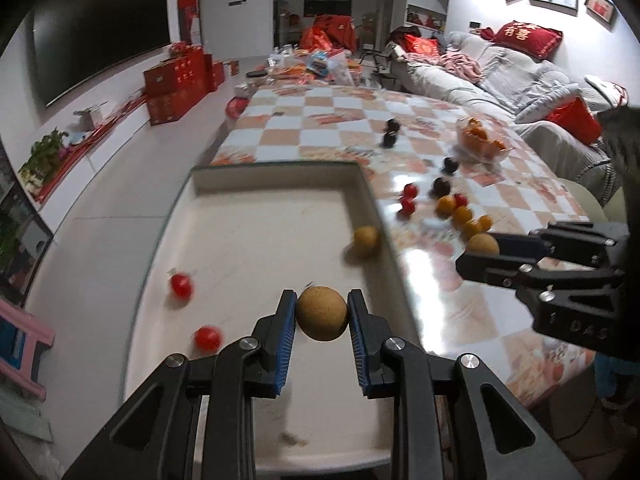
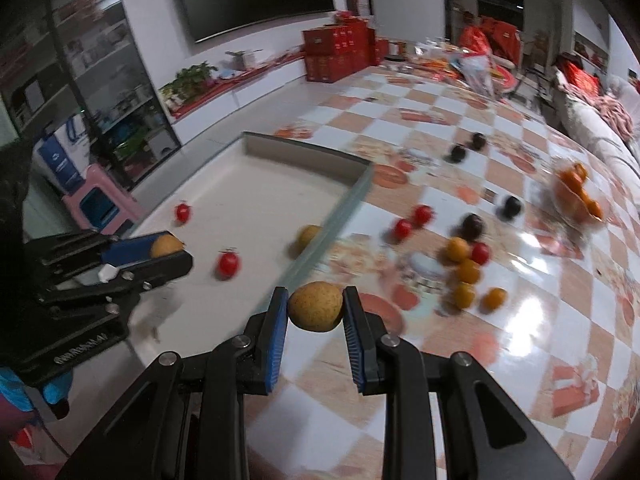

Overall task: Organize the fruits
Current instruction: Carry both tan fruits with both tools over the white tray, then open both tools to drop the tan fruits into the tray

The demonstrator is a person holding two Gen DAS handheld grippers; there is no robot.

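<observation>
Each claw squeezes a brown ball, left claw (image 1: 322, 314) low in its frame over the white tray (image 1: 276, 172), right claw (image 2: 316, 307) showing unreadable writing.

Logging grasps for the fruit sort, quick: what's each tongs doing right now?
Left tongs: shut on a tan round fruit, over the white tray.
Right tongs: shut on another tan round fruit.
</observation>
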